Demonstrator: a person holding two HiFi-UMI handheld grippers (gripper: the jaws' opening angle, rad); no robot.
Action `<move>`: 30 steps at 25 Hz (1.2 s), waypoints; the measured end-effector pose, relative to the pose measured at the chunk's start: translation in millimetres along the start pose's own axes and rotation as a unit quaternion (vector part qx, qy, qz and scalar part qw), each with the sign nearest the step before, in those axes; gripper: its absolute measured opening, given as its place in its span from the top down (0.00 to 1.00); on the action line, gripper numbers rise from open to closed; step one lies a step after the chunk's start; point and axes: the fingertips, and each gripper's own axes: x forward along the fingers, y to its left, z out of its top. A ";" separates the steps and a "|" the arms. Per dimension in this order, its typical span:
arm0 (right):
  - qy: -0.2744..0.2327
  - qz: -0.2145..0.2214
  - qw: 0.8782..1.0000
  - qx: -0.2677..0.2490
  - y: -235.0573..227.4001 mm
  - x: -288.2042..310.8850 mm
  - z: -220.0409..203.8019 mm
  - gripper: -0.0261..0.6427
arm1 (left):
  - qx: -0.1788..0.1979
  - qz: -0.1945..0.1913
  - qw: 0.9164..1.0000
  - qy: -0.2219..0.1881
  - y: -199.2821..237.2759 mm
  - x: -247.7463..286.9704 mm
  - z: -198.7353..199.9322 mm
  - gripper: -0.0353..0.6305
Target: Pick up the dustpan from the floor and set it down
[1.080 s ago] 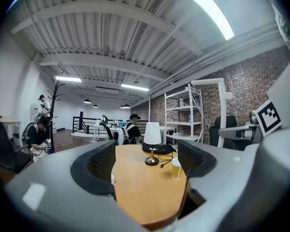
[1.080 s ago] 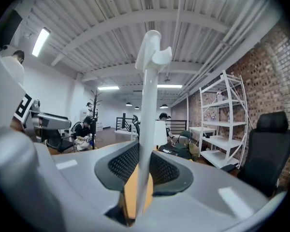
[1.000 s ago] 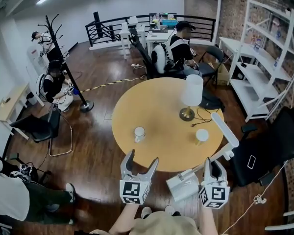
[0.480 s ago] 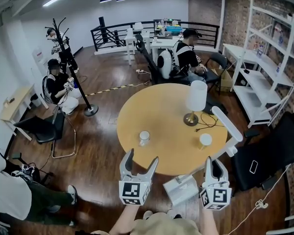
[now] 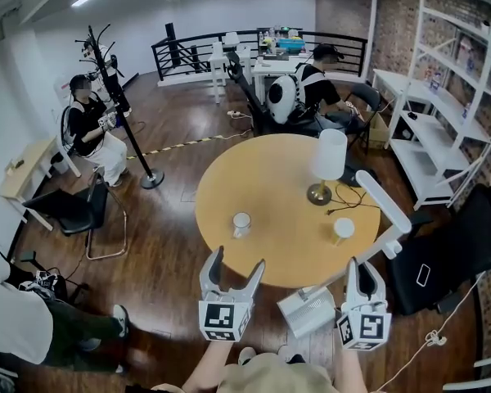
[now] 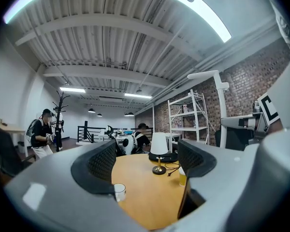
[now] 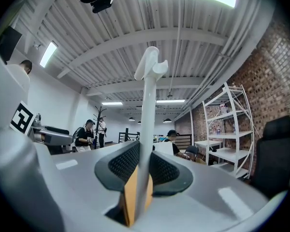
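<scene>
Right gripper (image 7: 144,166): my jaws are clamped narrow on the white handle of the dustpan (image 7: 147,129), both pads pressed against the shaft. From the pinch the handle rises straight up ahead of the jaws to its hooked end. In the head view the right gripper (image 5: 363,270) points level. The dustpan (image 5: 307,311) has its grey-white pan just left of the jaws and nearer to me, between my two grippers, and its broad upper handle slants up and to the right beyond the jaws. I cannot tell whether the pan is clear of the wooden floor. Left gripper (image 6: 147,161): jaws stand wide apart, nothing between the pads. Through the gap I see the round yellow table (image 6: 145,192), a white cup (image 6: 119,191) near the left pad and a lamp (image 6: 158,146) farther out. In the head view the left gripper (image 5: 237,262) is level with the right one and well apart from it, its tips at the near edge of the table (image 5: 270,178). Beyond the jaws on that table are the cup (image 5: 241,222), the lamp (image 5: 326,158) and a yellow cup (image 5: 342,230). A black chair (image 5: 466,236) stands to the right of the right jaws.
</scene>
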 end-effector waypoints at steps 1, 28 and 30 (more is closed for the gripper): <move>0.001 -0.001 1.000 -0.002 -0.9 -1.0 -0.8 0.85 | 0.000 -0.001 1.000 0.001 -1.3 -0.2 -1.3 0.35; 0.152 -0.056 0.987 -0.001 -39.4 -35.1 -170.4 0.85 | 0.005 -0.008 0.999 0.044 -9.9 8.8 -37.9 0.36; 0.170 -0.060 0.984 0.001 -43.7 -36.2 -195.0 0.85 | 0.006 -0.008 0.999 0.049 -9.9 10.7 -42.0 0.36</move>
